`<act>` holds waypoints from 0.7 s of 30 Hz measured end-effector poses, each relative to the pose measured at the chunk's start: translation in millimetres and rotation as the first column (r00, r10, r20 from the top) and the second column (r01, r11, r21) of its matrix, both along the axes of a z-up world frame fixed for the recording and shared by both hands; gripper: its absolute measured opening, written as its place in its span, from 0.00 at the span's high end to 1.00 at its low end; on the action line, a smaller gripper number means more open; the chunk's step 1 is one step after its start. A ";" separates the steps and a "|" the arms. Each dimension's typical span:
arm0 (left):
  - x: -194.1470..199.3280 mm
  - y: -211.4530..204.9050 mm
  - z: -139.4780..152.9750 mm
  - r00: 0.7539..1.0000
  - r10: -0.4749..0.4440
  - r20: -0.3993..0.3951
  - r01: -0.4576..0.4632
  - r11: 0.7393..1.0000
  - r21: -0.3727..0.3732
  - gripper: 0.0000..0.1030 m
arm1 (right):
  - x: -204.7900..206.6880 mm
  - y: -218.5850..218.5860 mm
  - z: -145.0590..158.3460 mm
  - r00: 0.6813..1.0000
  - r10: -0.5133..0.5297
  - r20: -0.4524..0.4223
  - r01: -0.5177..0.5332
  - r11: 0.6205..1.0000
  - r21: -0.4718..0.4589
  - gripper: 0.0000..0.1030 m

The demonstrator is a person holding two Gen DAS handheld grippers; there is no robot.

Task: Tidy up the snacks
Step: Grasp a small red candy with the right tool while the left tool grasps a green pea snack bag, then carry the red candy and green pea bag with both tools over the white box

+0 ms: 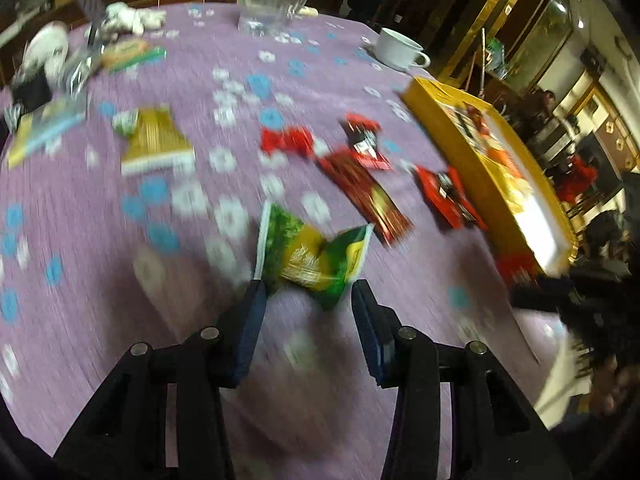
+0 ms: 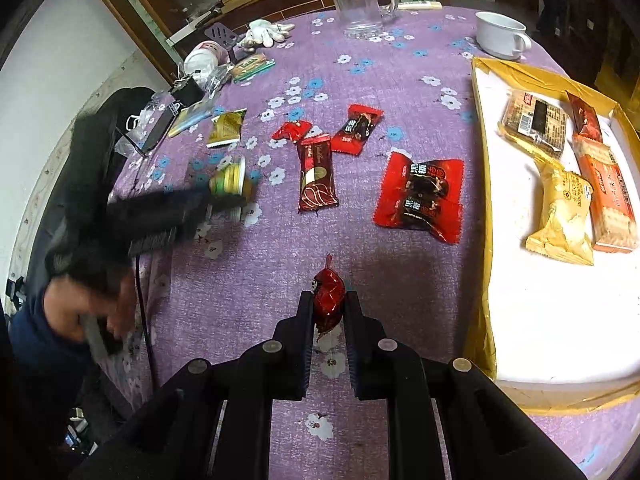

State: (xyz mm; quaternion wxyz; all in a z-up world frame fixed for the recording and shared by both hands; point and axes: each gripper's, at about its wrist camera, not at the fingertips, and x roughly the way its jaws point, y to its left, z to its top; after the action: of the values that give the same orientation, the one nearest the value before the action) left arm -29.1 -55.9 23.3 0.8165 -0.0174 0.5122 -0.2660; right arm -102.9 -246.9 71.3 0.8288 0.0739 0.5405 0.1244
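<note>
Candy (image 2: 328,300) in red foil sits pinched in my right hand-held gripper (image 2: 329,307), near the box (image 2: 486,200) on the bench (image 2: 240,280). My left hand-held gripper (image 1: 308,288) straddles a green packet (image 1: 316,256); whether it grips, I cannot tell. Next, I'd carry the candy right into the box.

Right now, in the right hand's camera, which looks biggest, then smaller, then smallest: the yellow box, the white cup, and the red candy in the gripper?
1. Yellow box, by far the biggest.
2. White cup.
3. Red candy, pinched in the right gripper.
The candy sits nearest the camera and the cup farthest, so the cup's lead is likely real.
</note>
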 end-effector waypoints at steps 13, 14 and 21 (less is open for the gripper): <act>6.2 -13.7 17.1 0.997 0.032 0.072 -0.039 0.995 0.092 0.49 | -4.6 -8.4 3.1 0.999 -0.055 -0.002 0.055 0.998 0.010 0.86; 8.6 -18.1 13.9 0.998 0.018 0.065 -0.025 0.994 0.106 0.48 | -5.6 -8.8 3.4 0.998 -0.057 -0.002 0.057 0.998 0.007 0.86; 22.5 -27.8 -0.6 0.996 0.019 0.090 -0.030 0.992 0.120 0.62 | -15.7 -16.2 6.1 0.997 -0.083 -0.008 0.083 0.996 -0.016 0.86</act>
State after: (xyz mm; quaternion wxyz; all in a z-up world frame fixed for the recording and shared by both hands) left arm -6.6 -83.7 22.6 0.8412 0.0381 0.4902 -0.2249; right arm -118.6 -263.1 77.4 0.8314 0.0901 0.5416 0.0853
